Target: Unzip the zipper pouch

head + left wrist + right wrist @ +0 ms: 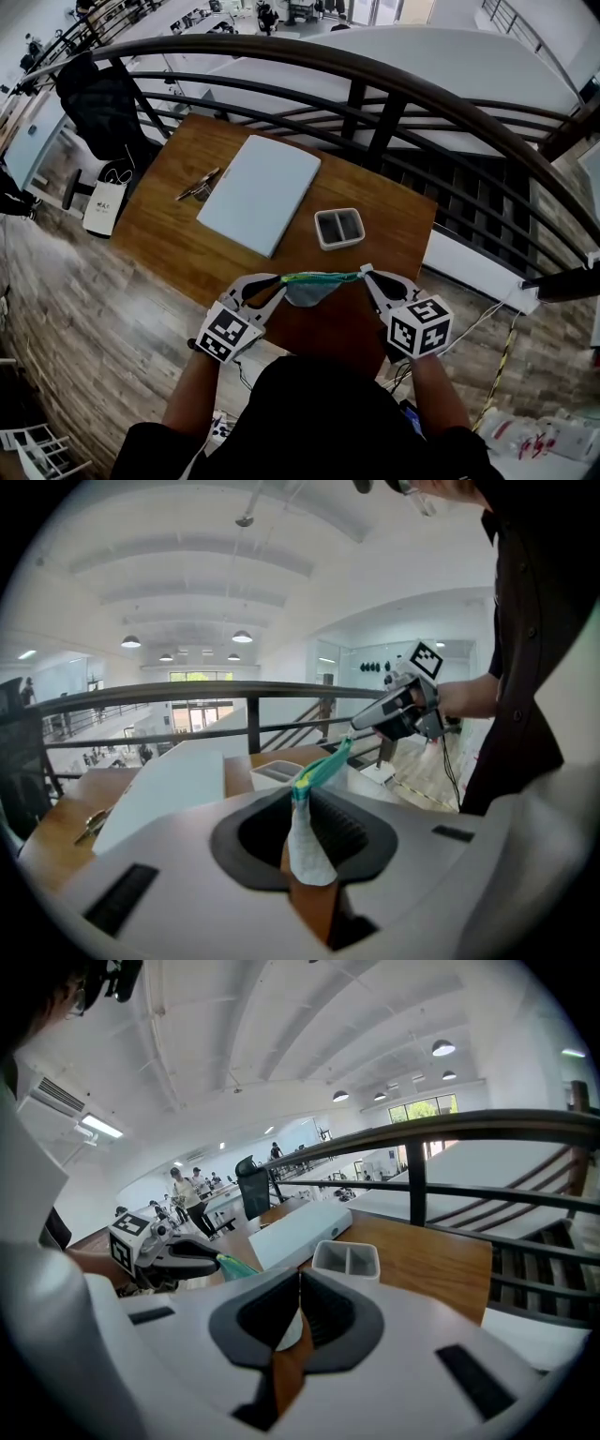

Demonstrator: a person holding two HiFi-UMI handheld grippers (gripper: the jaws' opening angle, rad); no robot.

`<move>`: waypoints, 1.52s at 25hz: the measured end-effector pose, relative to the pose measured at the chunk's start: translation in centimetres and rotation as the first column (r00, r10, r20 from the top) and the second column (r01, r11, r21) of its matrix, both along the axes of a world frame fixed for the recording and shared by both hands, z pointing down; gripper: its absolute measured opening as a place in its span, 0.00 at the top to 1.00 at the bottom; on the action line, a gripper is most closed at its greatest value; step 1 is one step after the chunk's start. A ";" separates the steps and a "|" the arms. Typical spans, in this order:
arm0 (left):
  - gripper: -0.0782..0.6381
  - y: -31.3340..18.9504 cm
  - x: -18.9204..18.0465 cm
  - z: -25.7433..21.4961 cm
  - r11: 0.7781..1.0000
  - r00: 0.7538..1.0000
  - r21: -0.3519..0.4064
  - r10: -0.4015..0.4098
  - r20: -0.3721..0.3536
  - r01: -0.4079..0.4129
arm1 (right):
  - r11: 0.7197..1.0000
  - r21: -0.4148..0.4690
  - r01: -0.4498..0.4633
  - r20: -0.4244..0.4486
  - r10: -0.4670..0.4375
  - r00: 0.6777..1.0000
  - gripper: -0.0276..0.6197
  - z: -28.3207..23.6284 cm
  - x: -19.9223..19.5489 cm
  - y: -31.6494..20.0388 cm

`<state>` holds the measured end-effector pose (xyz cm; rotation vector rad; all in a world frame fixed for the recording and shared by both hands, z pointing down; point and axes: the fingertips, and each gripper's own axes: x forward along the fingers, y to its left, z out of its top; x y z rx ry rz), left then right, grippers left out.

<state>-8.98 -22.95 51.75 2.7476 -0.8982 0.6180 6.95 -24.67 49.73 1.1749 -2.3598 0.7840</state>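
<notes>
We find bare bench (394,214) right of the tray (338,246); left of it lies the white slab (260,192), beyond it the railing (386,120).

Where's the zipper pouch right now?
In the head view, the pouch is stretched between the left tool and right tool, above the wooden table's near edge, just short of the white tray.

Office mezzanine: railing (356,67), wooden desk (169,234)

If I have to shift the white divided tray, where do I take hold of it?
Come straight down from above and pinch one outer wall of the tray, one jaw inside a compartment, one outside. It sits flat on the table, open top up, with a thin upright rim.
</notes>
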 end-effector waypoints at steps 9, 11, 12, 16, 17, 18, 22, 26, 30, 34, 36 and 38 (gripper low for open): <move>0.76 -0.4 -3.0 -0.7 0.993 0.992 0.001 -0.118 -0.041 0.118 | 0.999 0.050 0.011 0.031 -0.013 0.999 0.81 -1.1 -1.1 -1.1; 0.76 -0.3 -3.3 -1.0 0.991 0.989 0.008 -0.136 -0.054 0.137 | 0.998 0.056 0.006 0.033 -0.007 0.999 0.81 -1.3 -0.8 -0.9; 0.76 -0.2 -3.4 -1.2 0.989 0.988 0.013 -0.144 -0.061 0.145 | 0.998 0.060 0.001 0.036 -0.004 0.999 0.81 -1.4 -0.6 -0.8; 0.76 -0.5 -3.6 -1.9 0.984 0.981 0.034 -0.173 -0.087 0.176 | 0.996 0.090 -0.023 0.061 0.017 0.998 0.81 -2.0 0.1 -0.7; 0.76 -0.6 -3.7 -2.1 0.982 0.979 0.038 -0.180 -0.097 0.185 | 0.995 0.098 -0.031 0.068 0.024 0.997 0.81 -2.2 0.4 -0.6; 0.76 -0.7 -3.7 -2.3 0.980 0.976 0.042 -0.189 -0.107 0.194 | 0.994 0.105 -0.040 0.074 0.032 0.997 0.81 -2.3 0.7 -0.6; 0.76 -1.0 -3.6 -3.6 0.971 0.965 0.062 -0.219 -0.142 0.229 | 0.990 0.120 -0.080 0.094 0.068 0.993 0.82 -2.8 2.1 -0.5; 0.76 -1.0 -3.9 -5.2 0.955 0.951 0.107 -0.257 -0.169 0.277 | 0.979 0.175 -0.101 0.103 0.083 0.991 0.85 -4.0 2.9 0.2; 0.80 -1.3 -5.2 -7.3 0.929 0.925 0.140 -0.309 -0.219 0.343 | 0.956 0.267 -0.118 0.097 0.096 0.991 0.89 -5.3 2.6 0.6; 0.83 -1.6 -7.6 -9.1 0.900 0.899 0.160 -0.362 -0.247 0.406 | 0.922 0.343 -0.178 0.140 0.137 0.981 0.94 -6.8 1.7 0.6; 0.84 -1.7 -8.8 -10.2 0.886 0.882 0.165 -0.380 -0.277 0.433 | 0.901 0.384 -0.200 0.160 0.149 0.976 0.96 -8.0 1.3 0.5; 0.84 -1.6 -9.9 -11.2 0.874 0.868 0.171 -0.393 -0.303 0.455 | 0.881 0.421 -0.216 0.172 0.156 0.973 0.96 -9.1 1.1 0.4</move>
